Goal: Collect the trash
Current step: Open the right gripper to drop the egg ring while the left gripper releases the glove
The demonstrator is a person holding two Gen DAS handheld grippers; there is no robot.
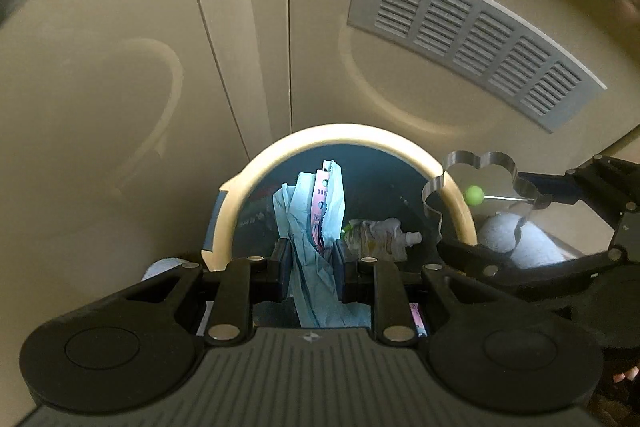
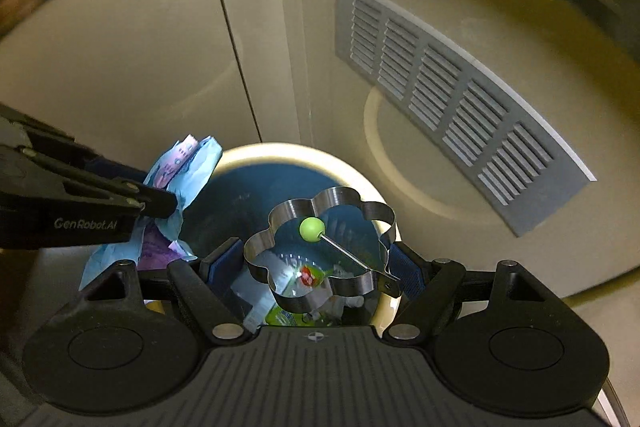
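Observation:
A cream-rimmed trash bin (image 1: 340, 133) with a dark liner stands below both grippers; it also shows in the right wrist view (image 2: 280, 151). My left gripper (image 1: 310, 259) is shut on a crumpled light-blue paper with a pink slip (image 1: 316, 211), held over the bin's opening; the paper also shows in the right wrist view (image 2: 188, 171). My right gripper (image 2: 316, 267) holds a flower-shaped metal ring mould (image 2: 320, 251) with a green ball handle (image 2: 312, 229) over the bin; the mould also shows in the left wrist view (image 1: 476, 195). A squeezed pouch (image 1: 380, 239) lies inside the bin.
Beige cabinet doors (image 1: 120, 67) rise behind the bin, with a grey louvred vent panel (image 1: 472, 39) on the right door. A white rounded object (image 1: 516, 239) sits right of the bin. More packaging (image 2: 288, 307) lies at the bin's bottom.

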